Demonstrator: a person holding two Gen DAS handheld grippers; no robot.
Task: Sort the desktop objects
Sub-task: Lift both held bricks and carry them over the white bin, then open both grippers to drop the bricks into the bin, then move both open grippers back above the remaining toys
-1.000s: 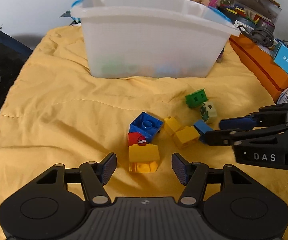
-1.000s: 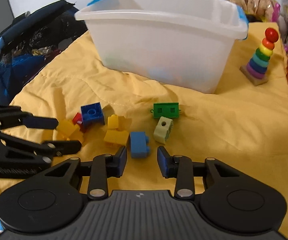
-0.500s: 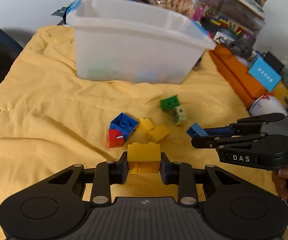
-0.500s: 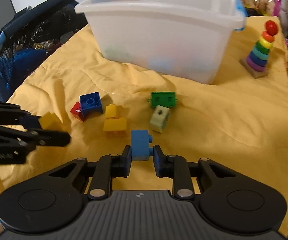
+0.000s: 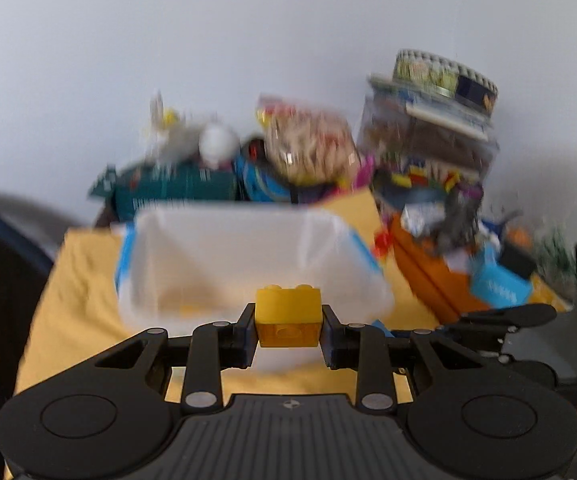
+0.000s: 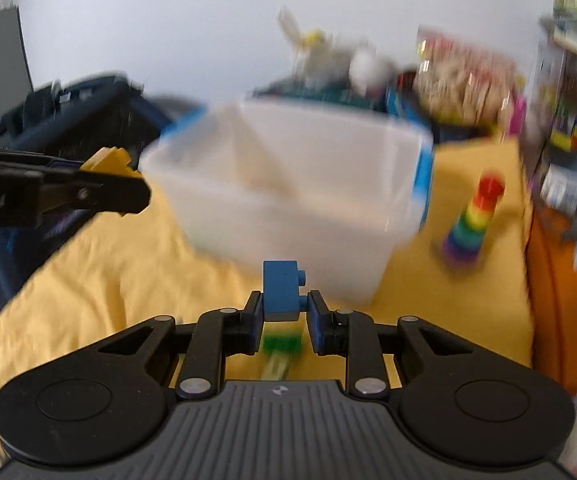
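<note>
Left wrist view: my left gripper [image 5: 288,322] clamps the yellow brick [image 5: 288,316] before the white bin [image 5: 248,264]; releasing short of the rim would drop it outside.

Right wrist view: my right gripper [image 6: 282,312] pinches the blue brick [image 6: 282,290]; only here the green block [image 6: 282,344] shows, on the yellow cloth [image 6: 108,280].

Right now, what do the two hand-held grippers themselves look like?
Both match: the left hand-held gripper and right hand-held gripper have ribbed grey bodies, black linkage arms with silver rivets, round black discs either side, and blue pads. Blurred white lettering marks the left one's side.
</note>
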